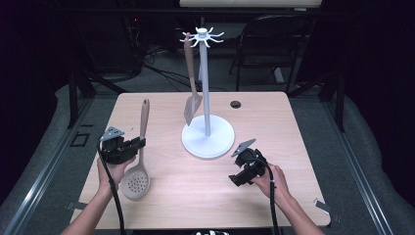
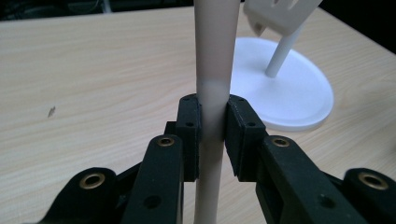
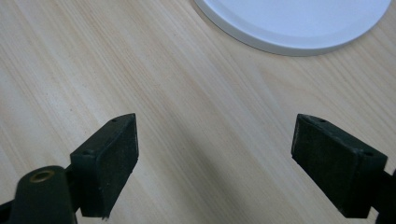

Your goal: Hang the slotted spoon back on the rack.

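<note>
Left gripper (image 2: 212, 135) clamps skimmer (image 1: 138, 161); spatula (image 1: 191, 93) hangs.

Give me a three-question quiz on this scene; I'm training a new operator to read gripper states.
1. True or false: the left gripper is shut on the slotted spoon's handle.
2. What hangs from the white utensil stand?
A. a whisk
B. a slotted spatula
C. a ladle
3. How do the right gripper's jaws stand, and what lies between them?

Key:
1. True.
2. B.
3. Wide open, with just the bare wooden table between them.
</note>
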`<state>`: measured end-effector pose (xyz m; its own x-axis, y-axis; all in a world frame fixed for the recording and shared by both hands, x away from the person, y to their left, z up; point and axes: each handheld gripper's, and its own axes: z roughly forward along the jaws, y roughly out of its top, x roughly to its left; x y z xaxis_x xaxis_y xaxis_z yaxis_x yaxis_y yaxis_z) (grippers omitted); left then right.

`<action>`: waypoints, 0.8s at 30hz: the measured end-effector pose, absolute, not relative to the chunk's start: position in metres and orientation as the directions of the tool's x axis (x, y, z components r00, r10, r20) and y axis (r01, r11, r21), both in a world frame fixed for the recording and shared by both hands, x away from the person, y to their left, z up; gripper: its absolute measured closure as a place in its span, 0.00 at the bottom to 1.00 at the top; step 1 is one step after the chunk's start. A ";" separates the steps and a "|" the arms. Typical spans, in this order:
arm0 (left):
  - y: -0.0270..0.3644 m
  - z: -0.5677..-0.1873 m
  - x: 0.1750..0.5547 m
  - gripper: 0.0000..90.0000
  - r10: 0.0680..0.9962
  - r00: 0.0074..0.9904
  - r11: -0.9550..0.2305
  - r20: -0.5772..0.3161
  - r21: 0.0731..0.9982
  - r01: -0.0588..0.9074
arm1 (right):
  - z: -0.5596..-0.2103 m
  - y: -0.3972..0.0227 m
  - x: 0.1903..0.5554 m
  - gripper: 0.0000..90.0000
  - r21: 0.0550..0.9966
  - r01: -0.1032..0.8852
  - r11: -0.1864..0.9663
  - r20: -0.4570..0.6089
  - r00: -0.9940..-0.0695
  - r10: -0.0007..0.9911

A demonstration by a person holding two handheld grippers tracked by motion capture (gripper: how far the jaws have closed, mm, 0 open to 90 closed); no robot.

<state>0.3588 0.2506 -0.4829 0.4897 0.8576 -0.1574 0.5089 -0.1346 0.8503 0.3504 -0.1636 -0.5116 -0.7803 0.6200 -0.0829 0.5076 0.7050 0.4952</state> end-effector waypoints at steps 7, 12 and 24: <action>0.247 -0.473 0.348 0.85 0.842 0.525 -0.126 -0.124 0.901 0.414 | -0.512 -0.166 0.351 0.16 0.490 0.514 0.704 -0.079 -0.778 0.623; 0.244 -0.465 0.341 0.85 0.843 0.526 -0.099 -0.114 0.928 0.360 | -0.514 -0.164 0.352 0.16 0.494 0.515 0.701 -0.074 -0.778 0.624; 0.230 -0.438 0.340 0.85 0.822 0.568 -0.121 -0.051 0.958 0.261 | -0.515 -0.164 0.352 0.16 0.476 0.516 0.712 -0.077 -0.782 0.618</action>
<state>0.3402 0.2299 -0.4384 0.5675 0.8218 -0.0505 0.2605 -0.1210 0.9579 0.3524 -0.1644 -0.5153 -0.7822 0.6183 -0.0769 0.5160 0.7120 0.4762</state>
